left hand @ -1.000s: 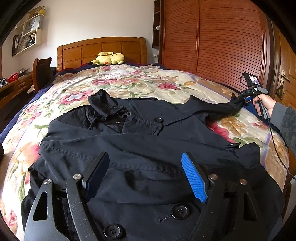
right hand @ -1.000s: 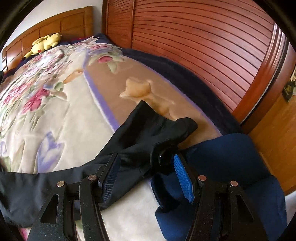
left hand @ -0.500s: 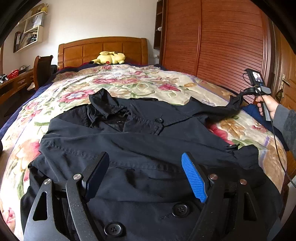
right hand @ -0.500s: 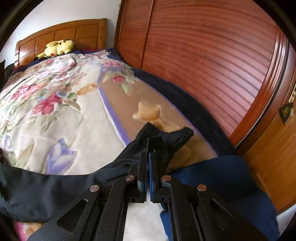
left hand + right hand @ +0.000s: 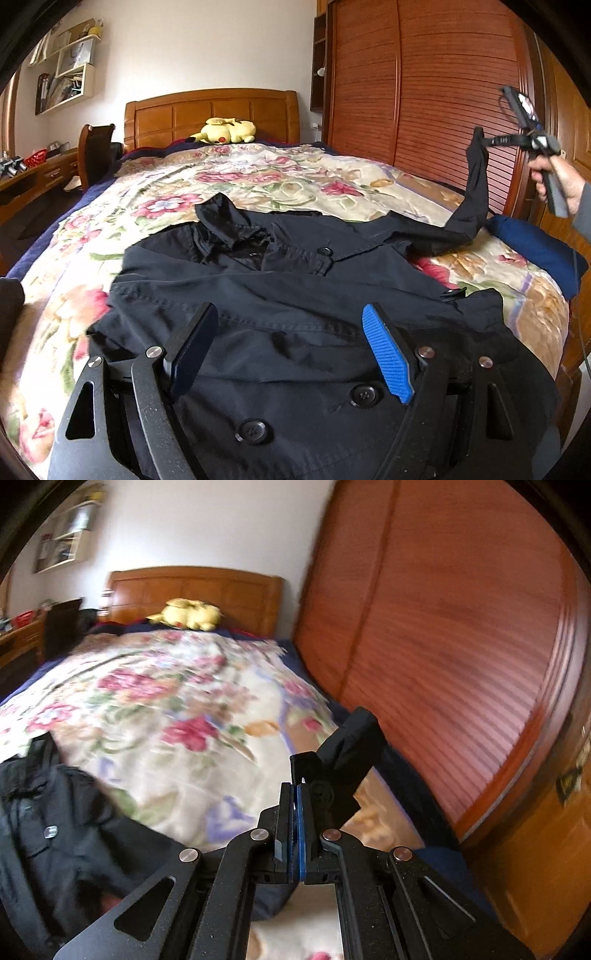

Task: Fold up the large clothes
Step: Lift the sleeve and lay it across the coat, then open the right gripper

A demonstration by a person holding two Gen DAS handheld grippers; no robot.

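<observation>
A black buttoned coat (image 5: 288, 295) lies spread front-up on the floral bedspread (image 5: 258, 177). My left gripper (image 5: 291, 343) is open and empty, hovering just above the coat's lower front. My right gripper (image 5: 480, 142) is shut on the cuff of the coat's right sleeve (image 5: 474, 199) and holds it lifted high above the bed's right side. In the right wrist view the right gripper (image 5: 295, 797) has its jaws closed on the black cuff (image 5: 351, 749), and the coat's body (image 5: 55, 812) lies at lower left.
A yellow plush toy (image 5: 225, 131) rests by the wooden headboard (image 5: 210, 110). A louvred wooden wardrobe (image 5: 424, 92) runs along the bed's right side. A blue cloth (image 5: 535, 247) lies at the bed's right edge. A desk and chair (image 5: 94, 147) stand at left.
My right gripper closed on the sleeve cuff and lifted it up off the bed. The left gripper stayed open over the coat.
</observation>
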